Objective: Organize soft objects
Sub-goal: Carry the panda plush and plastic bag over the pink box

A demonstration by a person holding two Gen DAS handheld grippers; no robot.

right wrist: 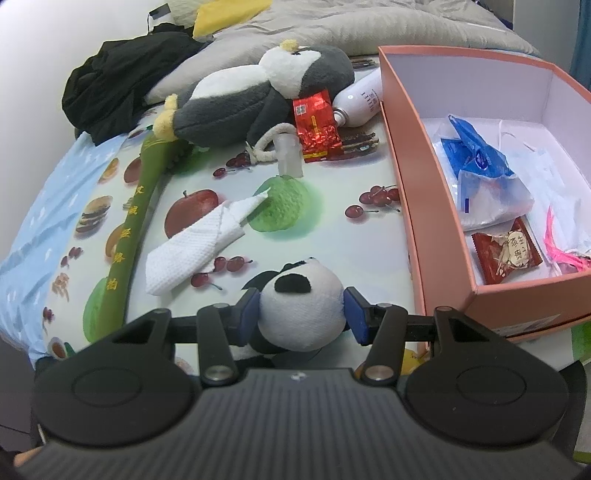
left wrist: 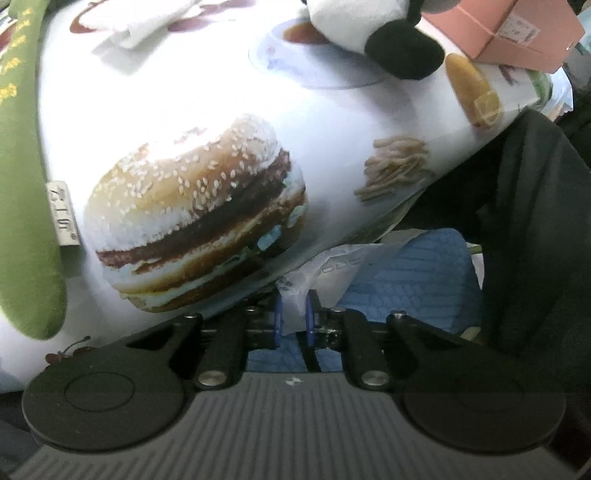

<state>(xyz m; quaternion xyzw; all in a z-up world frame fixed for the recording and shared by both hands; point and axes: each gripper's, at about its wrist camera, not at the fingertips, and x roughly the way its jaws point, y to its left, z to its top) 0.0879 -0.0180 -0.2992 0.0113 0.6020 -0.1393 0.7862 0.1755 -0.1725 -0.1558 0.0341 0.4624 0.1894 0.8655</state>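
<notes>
panda plush body hidden (behind fingers)

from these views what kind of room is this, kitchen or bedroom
Most likely a bedroom. A grey duvet and pillow lie on a bed just behind the small table, dark clothes are heaped by the wall, and plush toys like the penguin lie about.
</notes>
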